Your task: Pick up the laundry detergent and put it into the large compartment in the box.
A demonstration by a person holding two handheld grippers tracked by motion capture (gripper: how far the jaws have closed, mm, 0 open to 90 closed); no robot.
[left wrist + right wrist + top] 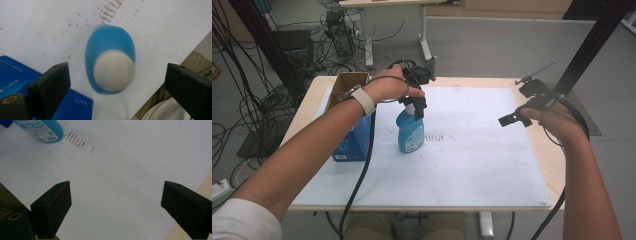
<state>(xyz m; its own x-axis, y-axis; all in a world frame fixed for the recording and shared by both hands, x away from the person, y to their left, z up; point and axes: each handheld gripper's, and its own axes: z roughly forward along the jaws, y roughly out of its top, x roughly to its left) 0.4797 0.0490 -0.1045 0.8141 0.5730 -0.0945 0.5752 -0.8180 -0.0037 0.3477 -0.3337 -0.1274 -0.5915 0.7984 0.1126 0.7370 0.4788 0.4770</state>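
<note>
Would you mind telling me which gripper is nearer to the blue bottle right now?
Left. The left gripper hangs open directly above the blue bottle, its jaws either side of the white cap. The right gripper is open too, well off to the bottle's right.

A bottle (410,132) stands upright on the mat (492,165) that covers most of the table (557,165), left of the mat's middle. Just to its left stands a box (352,142), near the mat's left edge, and behind that box sits an open carton (346,84) (whether the two touch I cannot tell). The left gripper (417,102) hangs directly over the bottle's top, its jaws spread to either side of the cap (114,71) in the left gripper view. The right gripper (514,119) is held above the mat's right part, well apart from the bottle, with smudge marks (75,138) on the mat between them, just right of the bottle.
</note>
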